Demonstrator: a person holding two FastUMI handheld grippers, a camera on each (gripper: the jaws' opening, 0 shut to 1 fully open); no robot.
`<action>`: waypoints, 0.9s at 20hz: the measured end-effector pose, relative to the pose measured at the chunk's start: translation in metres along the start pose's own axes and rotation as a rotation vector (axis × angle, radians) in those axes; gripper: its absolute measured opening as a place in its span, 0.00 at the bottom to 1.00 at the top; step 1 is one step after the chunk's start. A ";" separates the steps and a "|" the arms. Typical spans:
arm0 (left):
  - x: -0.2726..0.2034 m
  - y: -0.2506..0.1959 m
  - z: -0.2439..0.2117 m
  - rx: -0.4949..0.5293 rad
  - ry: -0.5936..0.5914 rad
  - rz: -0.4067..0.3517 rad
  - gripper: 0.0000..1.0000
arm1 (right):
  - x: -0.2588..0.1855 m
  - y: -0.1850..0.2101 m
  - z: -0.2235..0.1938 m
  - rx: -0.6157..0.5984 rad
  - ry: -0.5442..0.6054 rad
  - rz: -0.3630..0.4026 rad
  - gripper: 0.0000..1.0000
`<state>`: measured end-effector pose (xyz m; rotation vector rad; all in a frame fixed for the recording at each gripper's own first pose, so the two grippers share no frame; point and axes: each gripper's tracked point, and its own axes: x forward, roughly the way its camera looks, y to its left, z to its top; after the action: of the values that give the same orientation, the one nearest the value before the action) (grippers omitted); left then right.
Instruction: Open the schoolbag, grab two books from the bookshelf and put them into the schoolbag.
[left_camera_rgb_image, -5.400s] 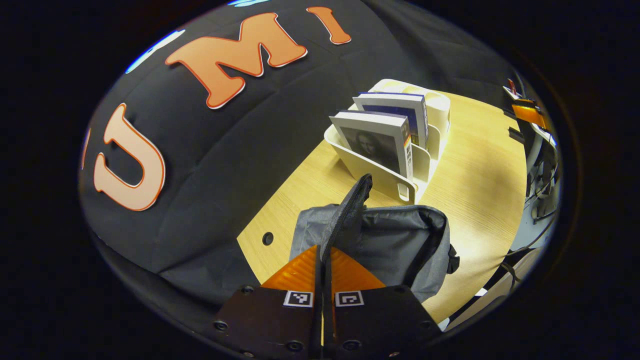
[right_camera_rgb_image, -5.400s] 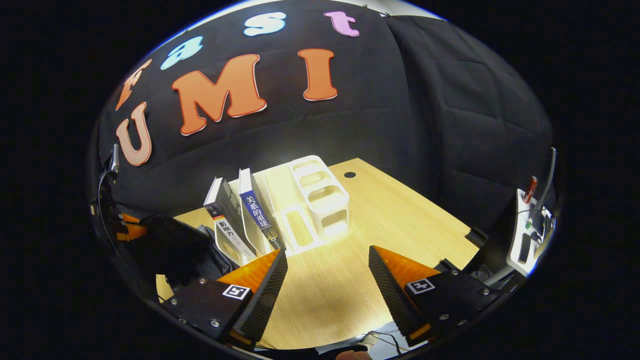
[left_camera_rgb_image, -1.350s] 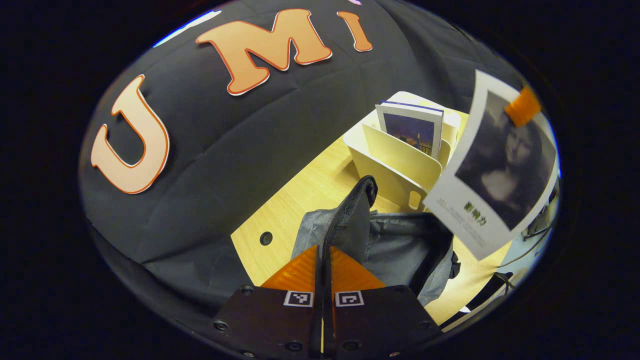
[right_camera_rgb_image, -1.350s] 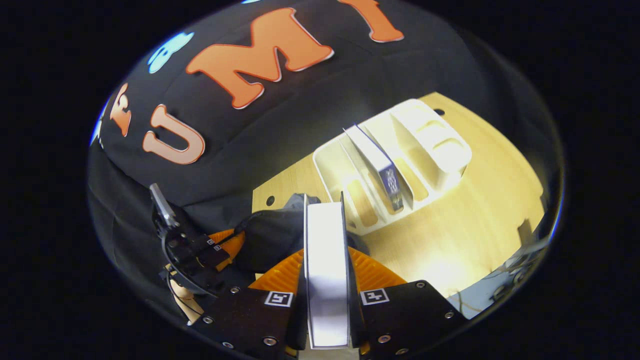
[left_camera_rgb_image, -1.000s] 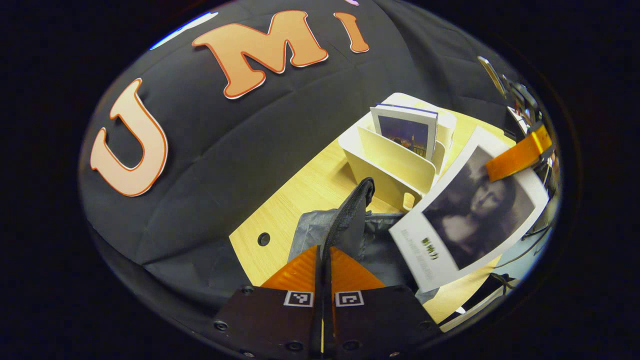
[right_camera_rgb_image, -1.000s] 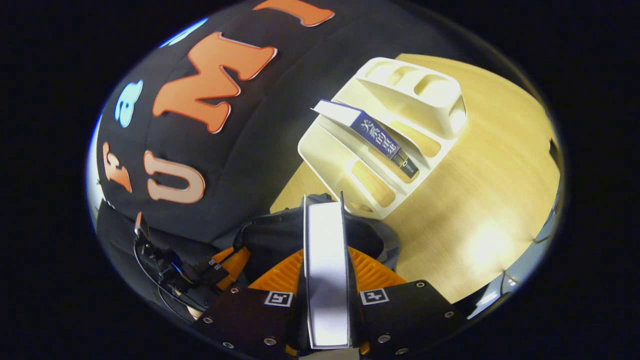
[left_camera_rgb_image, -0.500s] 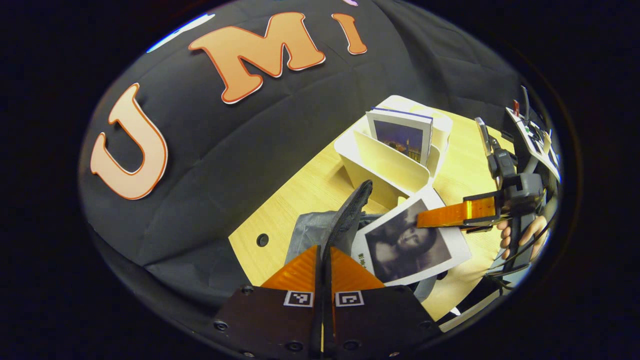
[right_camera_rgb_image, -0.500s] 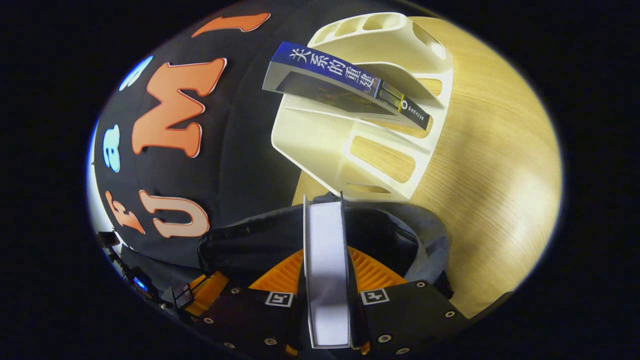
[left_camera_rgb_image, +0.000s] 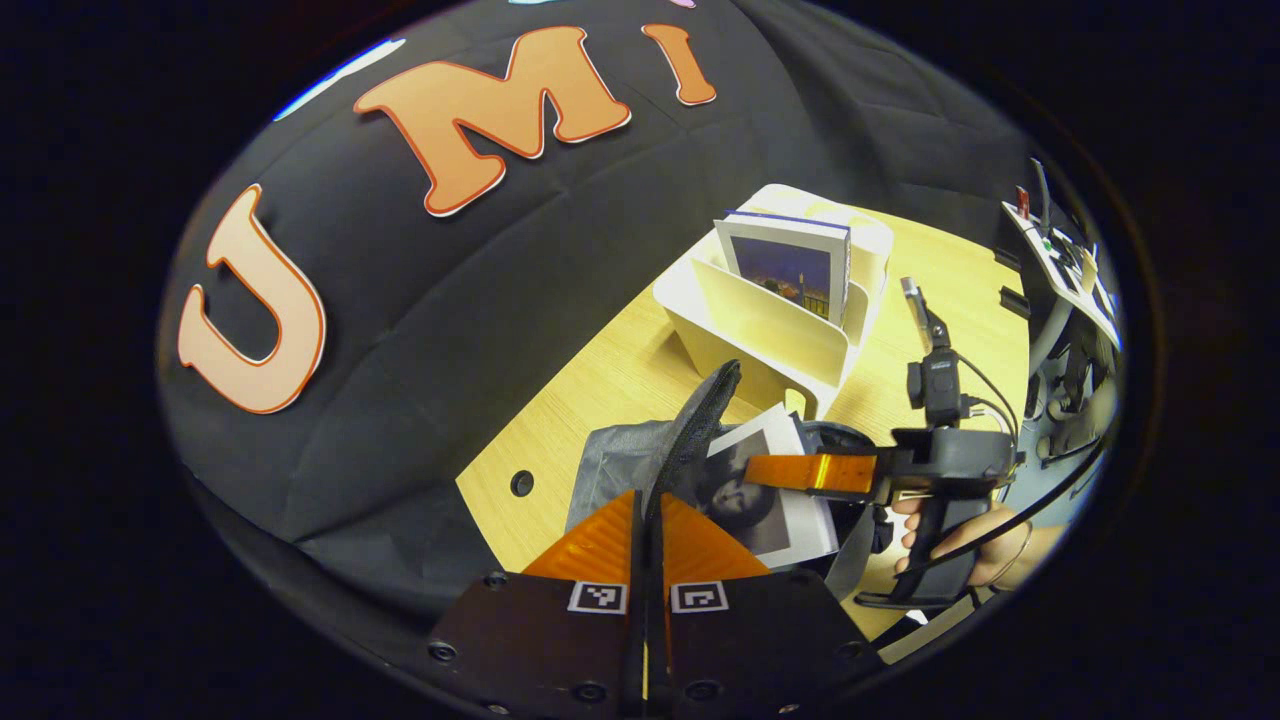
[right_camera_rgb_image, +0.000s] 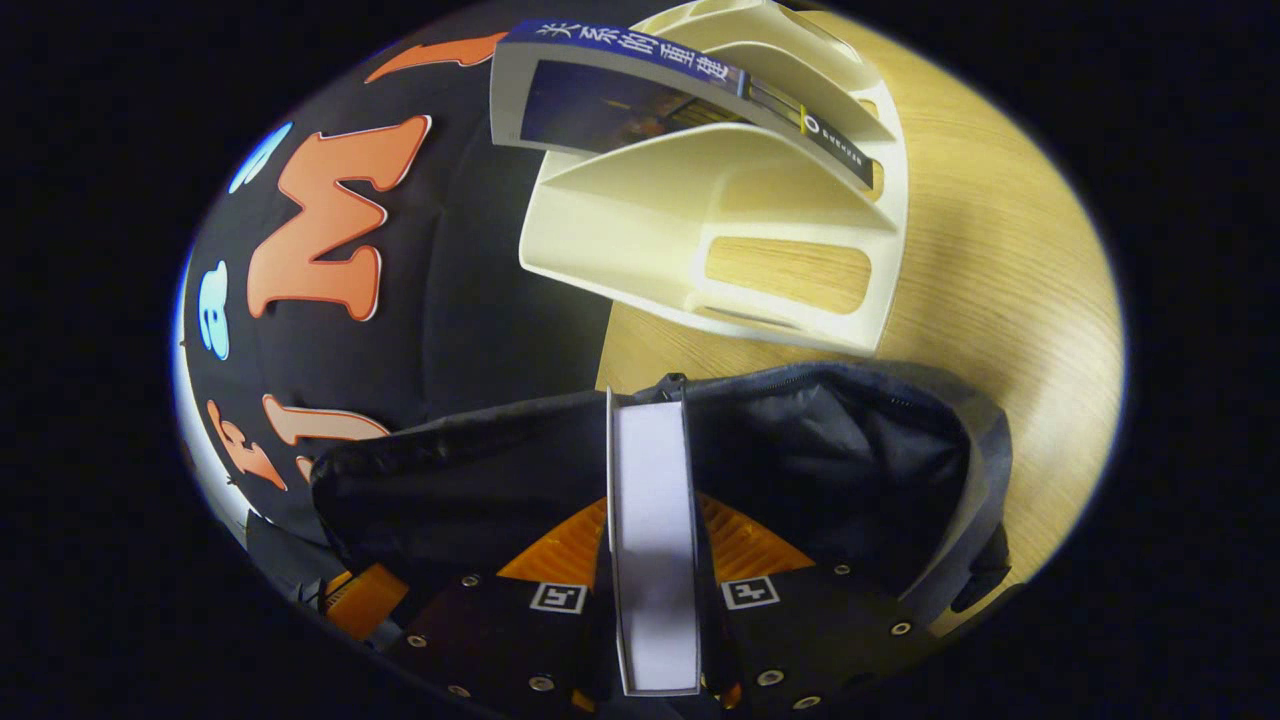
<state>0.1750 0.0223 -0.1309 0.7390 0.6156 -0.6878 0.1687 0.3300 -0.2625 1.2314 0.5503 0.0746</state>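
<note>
The right gripper (right_camera_rgb_image: 652, 590) grasps the first book (right_camera_rgb_image: 650, 540) by its edge, just above the open schoolbag (right_camera_rgb_image: 830, 450) ahead. The left gripper (left_camera_rgb_image: 646, 560) pinches the bag's soft flap (left_camera_rgb_image: 700, 420). The book seems stiff and light.

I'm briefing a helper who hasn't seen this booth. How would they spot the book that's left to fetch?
Find the wooden table and the cream rack on it, behind the grey bag. The book stands upright in a rack slot. Its cover is dark blue, unlike the portrait book that the right claw is lowering into the bag.
</note>
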 end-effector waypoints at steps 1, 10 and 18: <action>0.000 -0.001 0.000 0.003 0.001 0.002 0.02 | 0.003 -0.002 -0.001 -0.006 -0.004 -0.012 0.35; 0.004 -0.004 -0.014 -0.036 0.002 -0.025 0.02 | 0.001 -0.026 -0.019 -0.011 0.081 -0.137 0.65; 0.002 -0.007 -0.035 -0.083 0.000 -0.048 0.02 | -0.062 -0.030 0.013 -0.119 0.101 -0.197 0.99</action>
<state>0.1622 0.0450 -0.1553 0.6495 0.6601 -0.7022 0.1136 0.2871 -0.2649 1.0567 0.7426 0.0028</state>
